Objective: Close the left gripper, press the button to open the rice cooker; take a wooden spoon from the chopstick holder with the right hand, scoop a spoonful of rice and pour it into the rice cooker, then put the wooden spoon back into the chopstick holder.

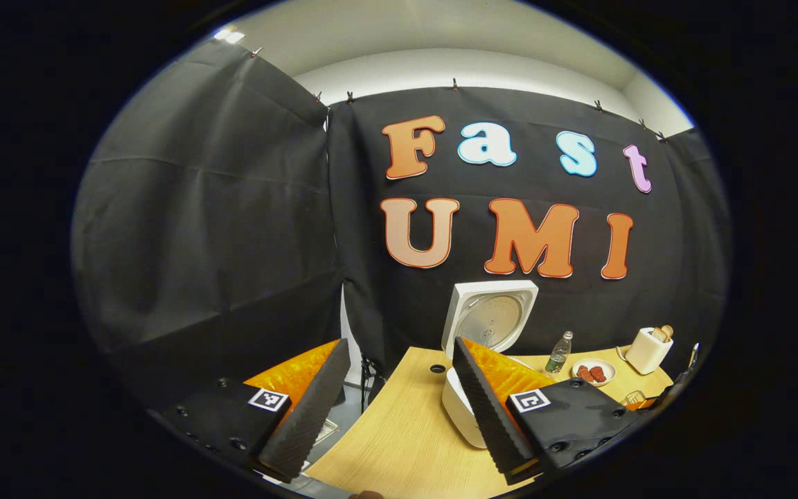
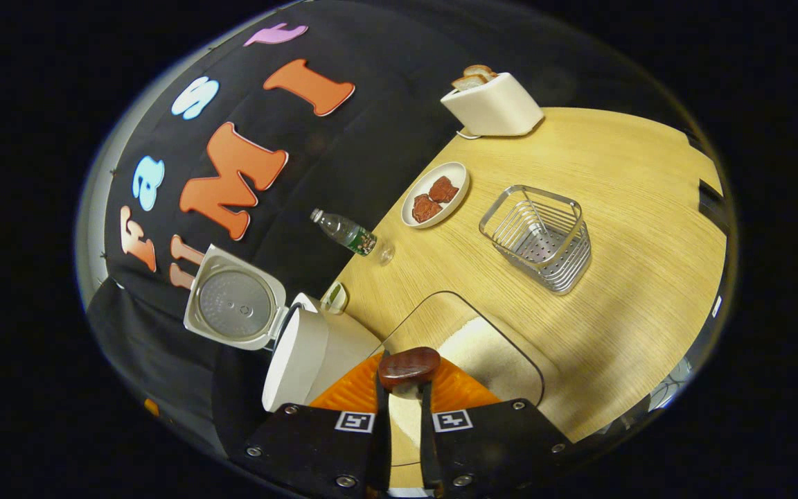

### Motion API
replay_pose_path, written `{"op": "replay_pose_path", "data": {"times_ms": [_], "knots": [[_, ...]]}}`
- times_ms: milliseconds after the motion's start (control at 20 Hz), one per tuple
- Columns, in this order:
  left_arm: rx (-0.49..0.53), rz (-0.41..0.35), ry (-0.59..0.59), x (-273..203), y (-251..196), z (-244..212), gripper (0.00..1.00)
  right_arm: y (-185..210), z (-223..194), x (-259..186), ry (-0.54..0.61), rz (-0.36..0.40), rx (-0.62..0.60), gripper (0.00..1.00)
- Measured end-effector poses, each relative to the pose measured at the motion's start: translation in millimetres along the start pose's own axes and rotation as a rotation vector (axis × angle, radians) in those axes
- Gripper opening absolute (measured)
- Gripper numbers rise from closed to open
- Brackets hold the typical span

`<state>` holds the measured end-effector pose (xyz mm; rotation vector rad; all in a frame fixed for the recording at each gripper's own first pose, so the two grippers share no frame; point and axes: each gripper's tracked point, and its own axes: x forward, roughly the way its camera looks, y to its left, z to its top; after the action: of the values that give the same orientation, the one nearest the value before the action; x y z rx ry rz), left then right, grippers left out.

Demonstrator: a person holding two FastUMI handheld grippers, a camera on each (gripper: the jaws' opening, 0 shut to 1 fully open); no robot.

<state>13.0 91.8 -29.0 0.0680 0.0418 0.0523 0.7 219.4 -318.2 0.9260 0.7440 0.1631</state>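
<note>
Rice cooker [image 1: 472, 388] first, in the left gripper view: we see it on the tabletop [image 1: 399, 436] with its lid [image 1: 490, 315] swung up, so the button press looks done. Our left hand-held gripper [image 1: 399, 402] hangs above the near edge with its jaws spread wide, holding nothing, and one finger partly covers the cooker body. Farther back stand a bottle [image 1: 559, 352], a plate [image 1: 593, 373] with reddish food, and a toaster [image 1: 648, 348] with bread in it.

Turning to the right gripper view, we see our right hand-held gripper [image 2: 404, 409] drawn nearly together on the handle of the wooden spoon [image 2: 409, 367], whose dark rounded end sits just past the fingertips. Both fingers appear to press on it. Below the spoon lies a clear container [image 2: 510, 360] with pale rice [image 2: 489, 350] in it. The open rice cooker [image 2: 316, 353] sits just beside that container, its lid [image 2: 236, 305] tipped back. The wire chopstick holder [image 2: 537, 235] stands well apart on the tabletop, near the plate [image 2: 433, 195]; we see no utensils in it.

We judge the step in hand to be the scoop: spoon taken, rice not yet lifted as far as we can tell. Next we need to dip the bowl into the rice, keep it level while carrying it over the cooker's mouth, then tip it.
</note>
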Motion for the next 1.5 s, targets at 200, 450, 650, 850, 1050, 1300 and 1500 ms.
{"op": "replay_pose_path", "data": {"times_ms": [200,450,650,850,1050,1300,1500], "knots": [[-0.003,0.000,-0.009,-3,-2,4,1.00,8,11,-11,0.005,0.054,0.116,0.16],[-0.004,-0.002,-0.017,-9,-6,6,1.00,19,23,-21,-0.004,0.092,0.188,0.16],[-0.008,-0.005,-0.031,-12,-10,11,1.00,30,33,-27,-0.007,0.129,0.246,0.16],[-0.009,-0.009,-0.037,-14,-14,13,1.00,47,44,-34,0.001,0.170,0.311,0.16],[-0.014,-0.021,-0.036,-17,-22,13,1.00,68,53,-39,0.005,0.210,0.340,0.16],[-0.008,-0.066,-0.029,-23,-38,11,1.00,112,66,-44,0.017,0.277,0.350,0.16],[-0.006,-0.108,-0.015,-28,-46,7,1.00,150,72,-40,0.032,0.325,0.352,0.16]]}}
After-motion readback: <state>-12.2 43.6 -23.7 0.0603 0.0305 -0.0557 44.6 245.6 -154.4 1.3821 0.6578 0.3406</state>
